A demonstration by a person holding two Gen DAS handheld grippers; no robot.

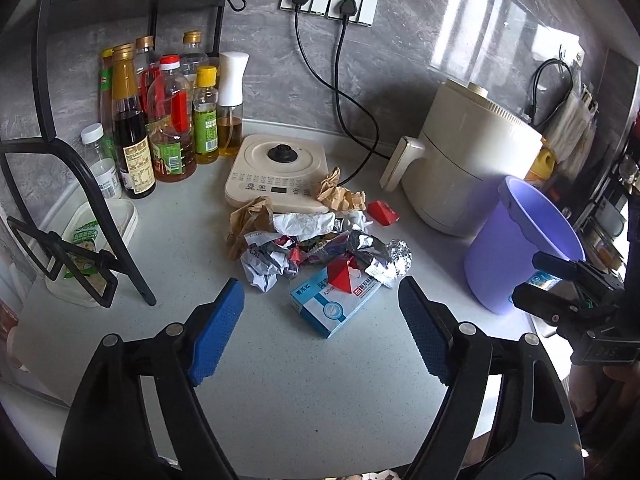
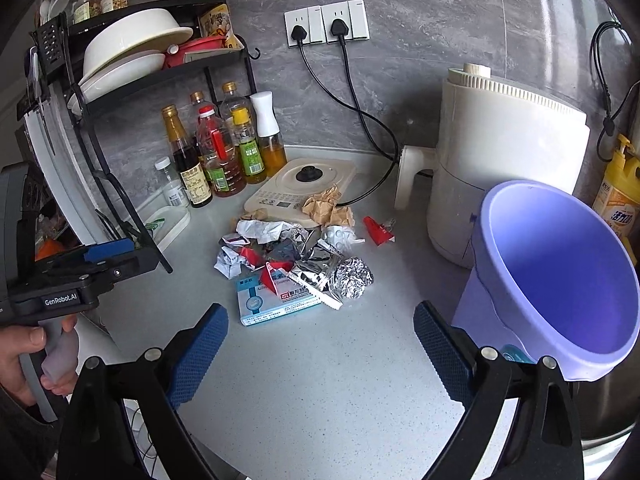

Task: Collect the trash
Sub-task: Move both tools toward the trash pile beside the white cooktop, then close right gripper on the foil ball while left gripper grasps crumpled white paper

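Left wrist view first, sweeping left to right: left gripper [image 1: 320, 308] standing wide, nothing between the blue pads, pointing down at the countertop [image 1: 280, 380]. Lying just ahead of it, between the pads' line of sight: blue-and-white carton [image 1: 328, 308], flat on the counter, with a small red folded wrapper [image 1: 340, 278] resting on its far end. Probably stiff enough for a pinch across its narrow sides, light, unlikely to slip on the ribbed pads. Piling up behind it: crumpled white paper [image 1: 262, 270], brown paper wads [image 1: 248, 220], shiny foil sheets, and a foil ball [image 1: 398, 258] at the right; all looking feather-light, soft, crushing under a squeeze, best taken at the bulkiest fold. Standing right of the heap, well apart: lilac bucket [image 1: 520, 248], upright, mouth open. Right wrist view next: right gripper [image 2: 320, 340] also spread, gripping nothing, hovering near the carton's near edge, with the bucket just beside its right finger. Pile sitting ahead and slightly left of centre.
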